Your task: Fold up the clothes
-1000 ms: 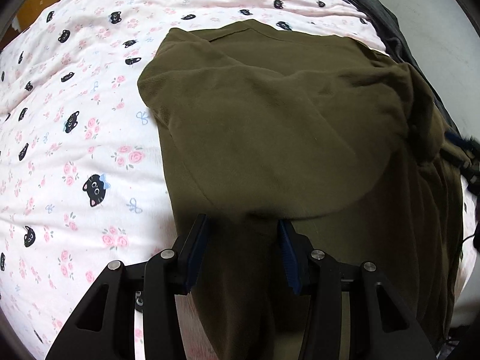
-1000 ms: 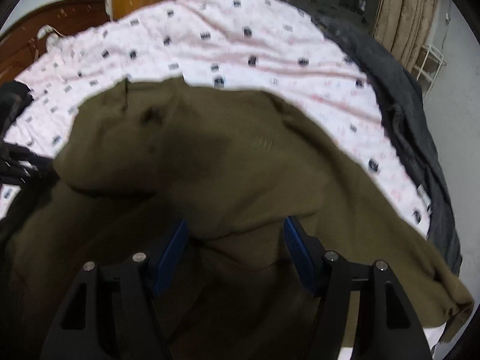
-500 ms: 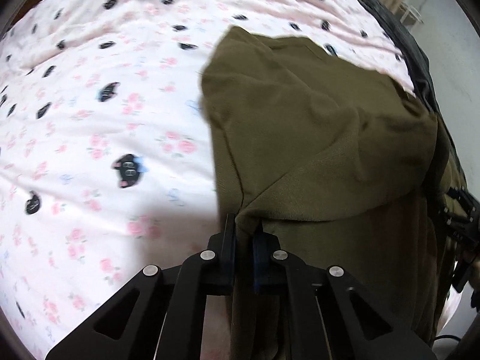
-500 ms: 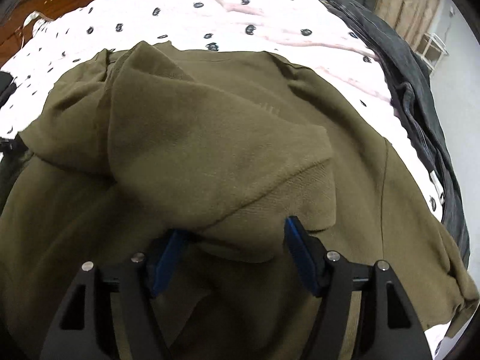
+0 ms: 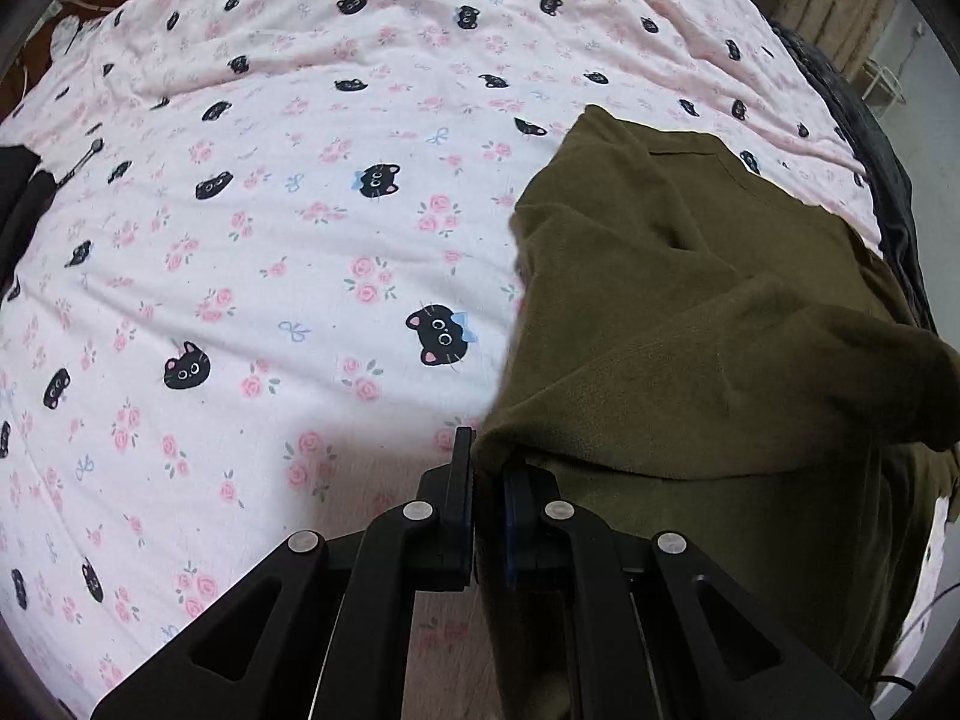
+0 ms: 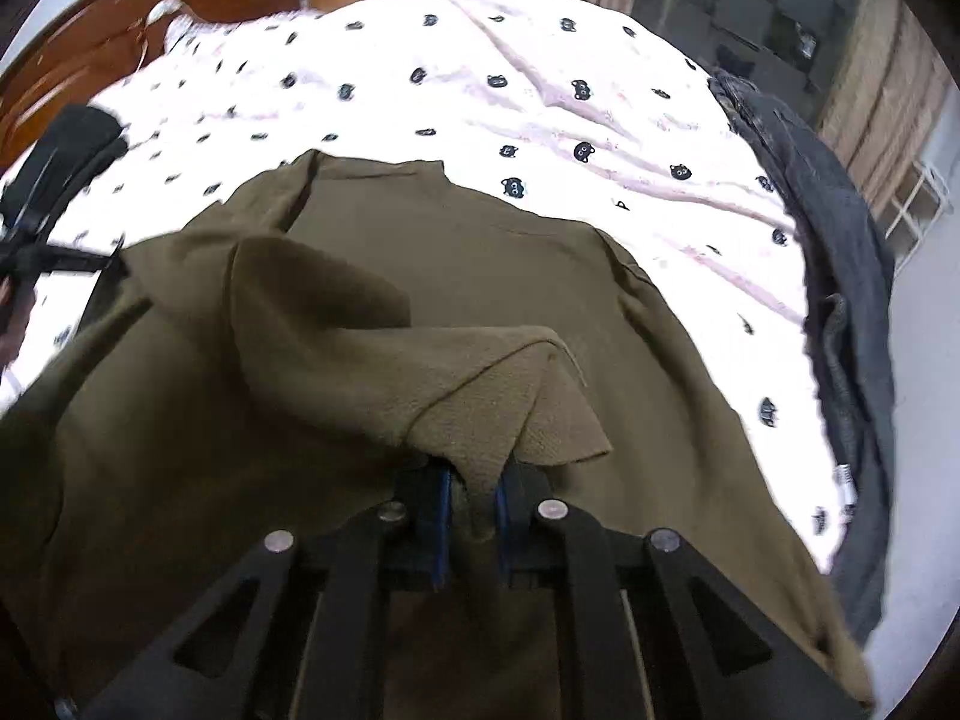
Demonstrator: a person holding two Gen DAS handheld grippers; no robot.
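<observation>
The left gripper (image 5: pixel 487 471) is closed almost fully, pinching an edge of the olive top (image 5: pixel 690 324), which bunches between the pads and rises away ahead and to the right of it. To the left of this gripper lies only the bed sheet (image 5: pixel 270 276), pink with black cat faces.

The right gripper (image 6: pixel 471 501) is likewise nearly closed on a fold of the same top (image 6: pixel 468 252); a peaked corner of cloth stands up just above its jaws, lifted clear of the layer beneath. Ahead of it the body of the top lies spread on the bed, neckline at the far end. To the right, along the bed's edge, lies a dark grey garment (image 6: pixel 840 252), apart from the top. At far left something black (image 6: pixel 66 150) shows, probably the other rig, though it is too blurred to be sure.

The step in hand looks like the cross fold: with 2 grips on the near edge, the lower part seems to be carried toward the neckline. The next move calls for both grippers travelling forward together at equal height, keeping the edge taut between them, then lowering it square onto the far part before releasing, so that no bunching is trapped underneath.
</observation>
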